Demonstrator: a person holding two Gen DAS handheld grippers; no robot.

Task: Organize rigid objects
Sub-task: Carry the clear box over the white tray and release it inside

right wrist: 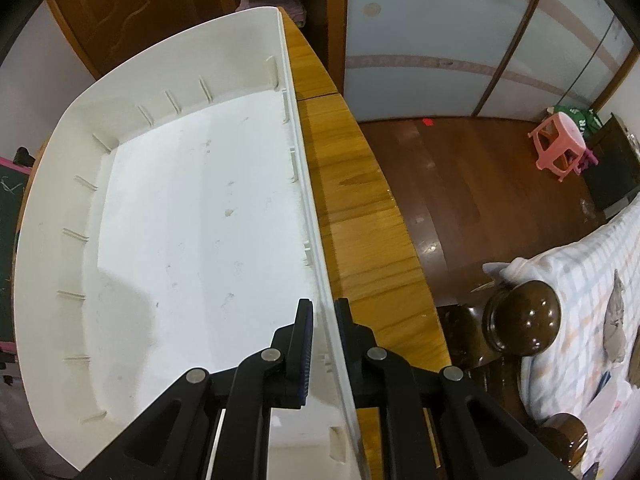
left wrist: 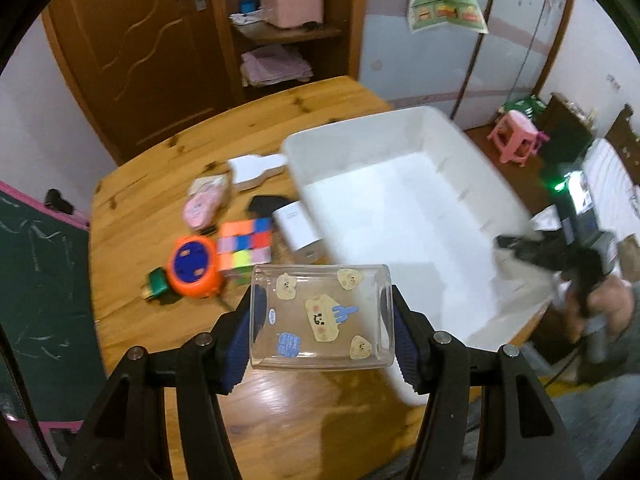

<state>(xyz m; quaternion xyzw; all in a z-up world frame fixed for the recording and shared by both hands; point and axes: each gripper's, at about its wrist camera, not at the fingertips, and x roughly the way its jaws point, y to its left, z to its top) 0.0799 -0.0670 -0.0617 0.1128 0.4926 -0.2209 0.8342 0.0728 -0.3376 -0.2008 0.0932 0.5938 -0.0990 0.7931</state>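
Over the wooden table (left wrist: 132, 208), left wrist view, the left gripper (left wrist: 322, 324) clamps a clear stickered box (left wrist: 320, 316) beside the white bin (left wrist: 400, 216) — toys lie beyond; right wrist view — the right gripper (right wrist: 324, 344) pinches the bin's wall (right wrist: 316, 240)

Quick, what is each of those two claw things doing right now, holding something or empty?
Left gripper: closed on a clear plastic box with cartoon stickers, held above the table.
Right gripper: clamped shut on the white bin's side wall.

Right gripper (right wrist: 323, 320) jaws clamp white bin (right wrist: 60, 208) wall.
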